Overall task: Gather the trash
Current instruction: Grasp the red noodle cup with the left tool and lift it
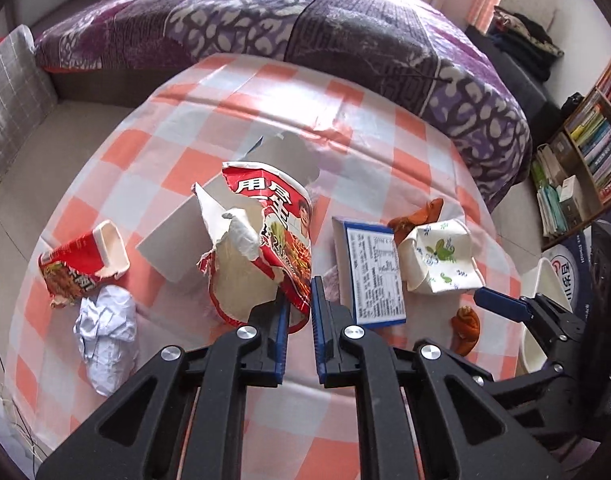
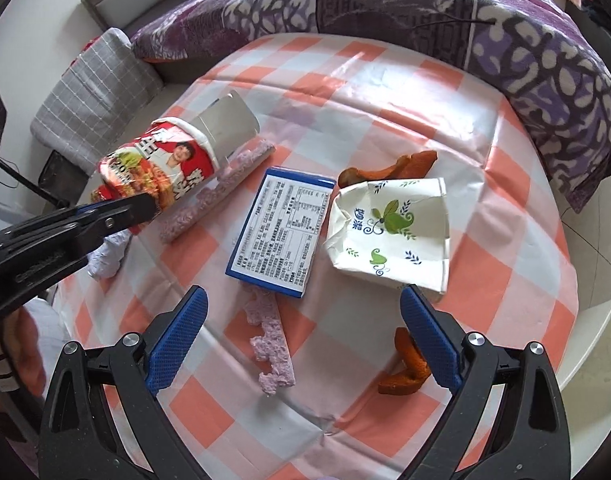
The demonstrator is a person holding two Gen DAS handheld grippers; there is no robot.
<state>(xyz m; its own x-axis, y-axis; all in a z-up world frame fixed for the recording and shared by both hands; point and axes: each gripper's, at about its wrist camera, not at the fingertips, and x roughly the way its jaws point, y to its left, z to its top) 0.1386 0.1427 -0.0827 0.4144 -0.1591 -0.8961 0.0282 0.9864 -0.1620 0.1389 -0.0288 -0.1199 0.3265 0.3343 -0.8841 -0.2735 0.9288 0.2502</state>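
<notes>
My left gripper [image 1: 299,304] is shut on the rim of a torn red noodle cup [image 1: 265,240] and holds it above the checked table [image 1: 345,128]; the cup also shows in the right wrist view [image 2: 161,168]. My right gripper [image 2: 303,336] is open and empty above the table, near a blue-edged box [image 2: 279,230], a crushed white paper cup [image 2: 389,232] with green prints, and orange peel [image 2: 405,364]. A second torn noodle cup [image 1: 83,266] and a crumpled white paper [image 1: 105,328] lie at the table's left.
A grey card [image 1: 193,232] lies behind the held cup. Purple foam strips [image 2: 273,352] and more orange peel [image 2: 389,168] lie on the table. A bed with a purple quilt [image 1: 305,28] stands behind. A bookshelf [image 1: 585,152] and a white bin [image 1: 541,320] are at the right.
</notes>
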